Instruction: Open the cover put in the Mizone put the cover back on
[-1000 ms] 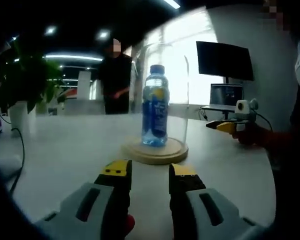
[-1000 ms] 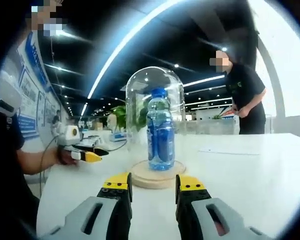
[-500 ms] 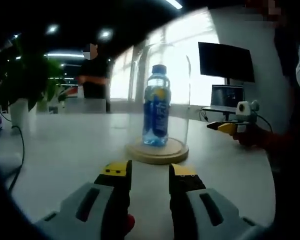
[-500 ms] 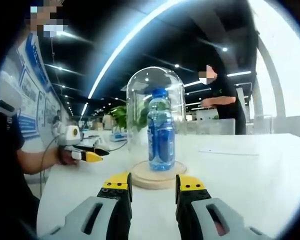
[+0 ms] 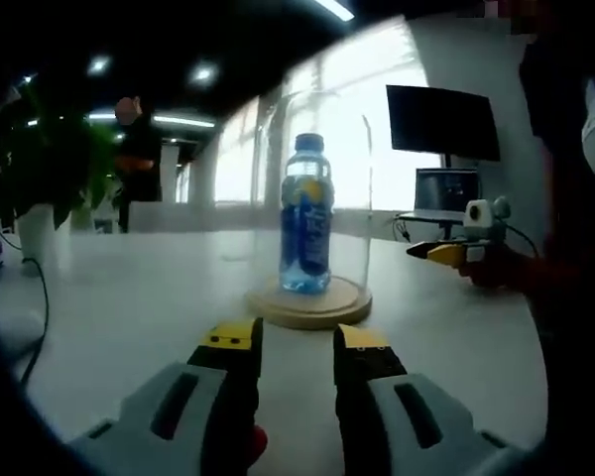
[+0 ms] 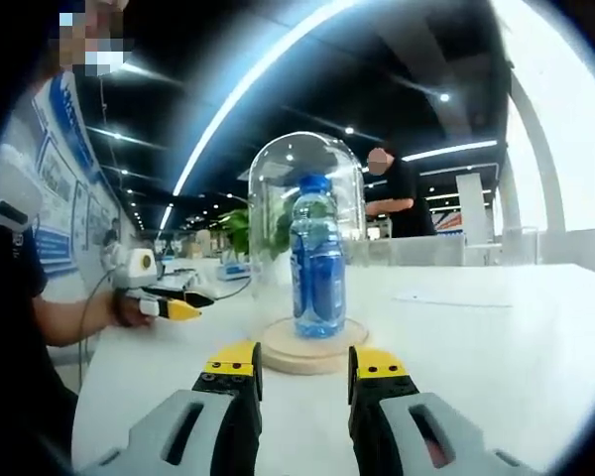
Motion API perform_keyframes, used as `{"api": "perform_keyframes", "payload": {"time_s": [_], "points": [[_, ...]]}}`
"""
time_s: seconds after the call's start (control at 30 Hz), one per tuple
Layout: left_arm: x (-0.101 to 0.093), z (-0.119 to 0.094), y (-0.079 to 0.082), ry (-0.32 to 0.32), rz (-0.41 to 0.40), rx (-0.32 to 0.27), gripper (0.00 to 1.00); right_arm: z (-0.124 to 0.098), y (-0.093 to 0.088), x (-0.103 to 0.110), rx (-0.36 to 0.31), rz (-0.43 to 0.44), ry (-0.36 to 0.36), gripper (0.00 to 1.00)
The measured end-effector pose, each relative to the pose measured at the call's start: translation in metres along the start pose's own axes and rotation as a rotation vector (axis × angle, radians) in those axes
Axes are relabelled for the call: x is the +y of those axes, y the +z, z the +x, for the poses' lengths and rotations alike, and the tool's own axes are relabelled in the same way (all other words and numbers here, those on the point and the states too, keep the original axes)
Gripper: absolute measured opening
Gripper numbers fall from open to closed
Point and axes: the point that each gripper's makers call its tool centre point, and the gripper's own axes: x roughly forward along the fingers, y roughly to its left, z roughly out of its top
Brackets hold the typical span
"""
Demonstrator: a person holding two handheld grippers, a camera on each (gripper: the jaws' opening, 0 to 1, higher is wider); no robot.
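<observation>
We see the Mizone bottle (image 6: 317, 260) already under the glass cover (image 6: 308, 159) at 12 o'clock; both our grippers, left (image 5: 294, 339) and right (image 6: 304, 363), wait empty, jaws slightly apart.

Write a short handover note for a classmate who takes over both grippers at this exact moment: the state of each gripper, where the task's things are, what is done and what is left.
Left gripper: open, holding nothing, low over the white table and aimed at the dome.
Right gripper: open, holding nothing, facing the dome from the opposite side.
Mizone bottle: upright on the round wooden base.
Glass cover: seated on the base, over the bottle.
Done, as far as the pictures show: the bottle is inside and the cover is on.
Left: apparently nothing to handle; perhaps check that the cover sits squarely, then back both grippers away.
</observation>
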Motion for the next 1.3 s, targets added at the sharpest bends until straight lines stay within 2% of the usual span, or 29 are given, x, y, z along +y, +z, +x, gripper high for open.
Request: {"api": "perform_keyframes", "payload": {"time_s": [0.63,0.83,1.0,1.3], "points": [[0.002,0.001,-0.003,0.016,-0.002,0.012,0.21,-0.003,0.001,-0.003,-0.008,0.011,-0.005,0.26],[0.003,0.0,-0.002,0.021,-0.007,0.009,0.21,-0.004,0.006,-0.015,-0.045,0.069,-0.026,0.26],[0.003,0.0,-0.002,0.024,0.003,0.007,0.21,-0.007,0.016,-0.011,-0.102,0.106,-0.006,0.26],[0.0,0.0,-0.004,0.009,-0.012,0.017,0.2,-0.003,0.015,-0.006,-0.091,0.108,0.003,0.26]]}}
